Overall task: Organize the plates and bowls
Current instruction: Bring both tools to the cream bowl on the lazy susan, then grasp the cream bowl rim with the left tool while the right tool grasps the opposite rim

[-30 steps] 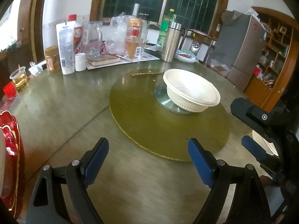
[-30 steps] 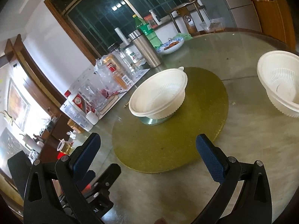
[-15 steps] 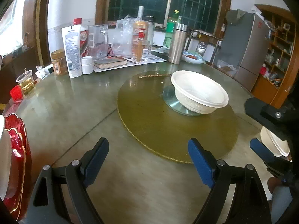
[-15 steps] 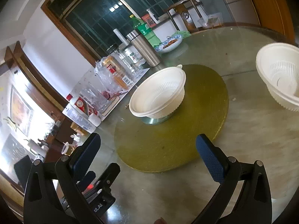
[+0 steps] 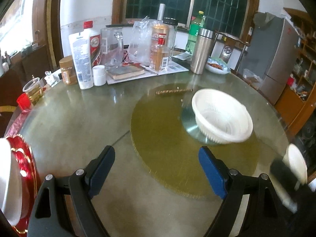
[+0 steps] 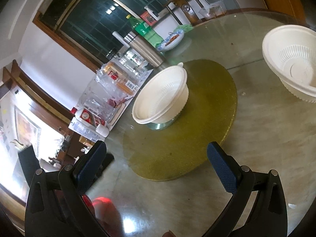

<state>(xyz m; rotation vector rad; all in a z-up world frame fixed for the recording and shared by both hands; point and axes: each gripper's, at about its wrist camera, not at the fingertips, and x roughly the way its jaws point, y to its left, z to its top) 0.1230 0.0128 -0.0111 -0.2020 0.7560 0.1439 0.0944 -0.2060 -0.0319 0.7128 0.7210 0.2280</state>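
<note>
A white ribbed bowl sits on the metal hub of the gold turntable in the middle of the round table. A second white bowl stands on the table to the right; in the left wrist view this second bowl shows only at the right edge. A red plate with a gold rim lies at the near left with a white dish on it. My left gripper is open over bare table, short of the turntable. My right gripper is open too, empty, at the turntable's near edge.
The far side of the table is crowded: bottles, a steel flask, a white tube, jars, a book, a small dish of food. A cup of drink stands at the left edge. A fridge and shelves stand beyond the table.
The left wrist view has drawn back and risen a little, so the bowl on the turntable sits lower and further right. The right wrist view has rolled, tilting the scene. Both grippers stay open.
</note>
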